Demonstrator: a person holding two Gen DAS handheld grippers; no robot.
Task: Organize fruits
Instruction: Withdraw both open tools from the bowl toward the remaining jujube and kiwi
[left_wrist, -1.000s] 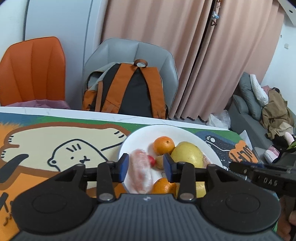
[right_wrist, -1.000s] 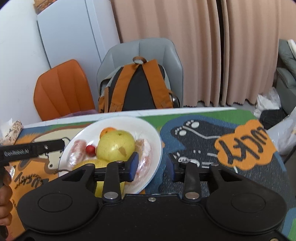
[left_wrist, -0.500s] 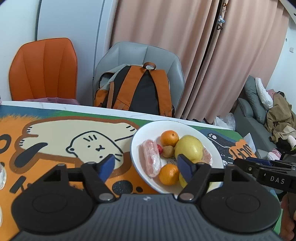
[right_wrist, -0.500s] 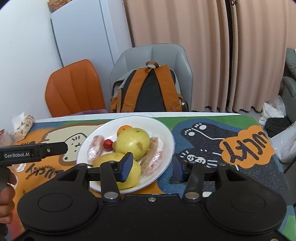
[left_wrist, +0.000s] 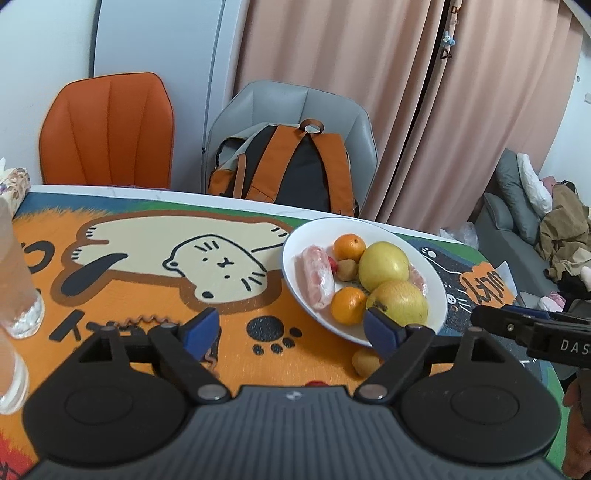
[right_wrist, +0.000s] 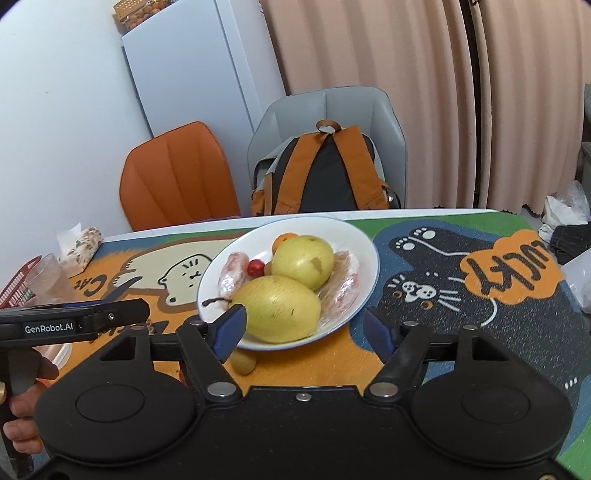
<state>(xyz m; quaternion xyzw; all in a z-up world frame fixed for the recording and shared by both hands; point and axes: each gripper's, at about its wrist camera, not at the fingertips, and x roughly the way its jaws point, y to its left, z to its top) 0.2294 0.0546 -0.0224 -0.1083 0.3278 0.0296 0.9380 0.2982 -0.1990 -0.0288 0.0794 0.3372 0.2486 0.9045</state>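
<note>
The left gripper (left_wrist: 291, 328) has just been opening; its blue pads stand spread with nothing between them, over the orange part of the mat (left_wrist: 140, 295). The right gripper (right_wrist: 303, 328) has just been opening too, and is empty; its left pad overlaps the near rim of the plate (right_wrist: 369, 258) in the right wrist view.

The plate sits toward the table's far edge, holding two yellow pears (right_wrist: 277, 310), two oranges (left_wrist: 349, 246), two wrapped pink pieces (left_wrist: 317, 277), a small red fruit (right_wrist: 255, 267) and a brown one (left_wrist: 348, 268), each half hidden by its neighbours. One small brown fruit (right_wrist: 243, 361) lies on the mat just outside the near rim, partly covered by the pad. A glass (left_wrist: 14, 273) is cut off at the table's left edge.
</note>
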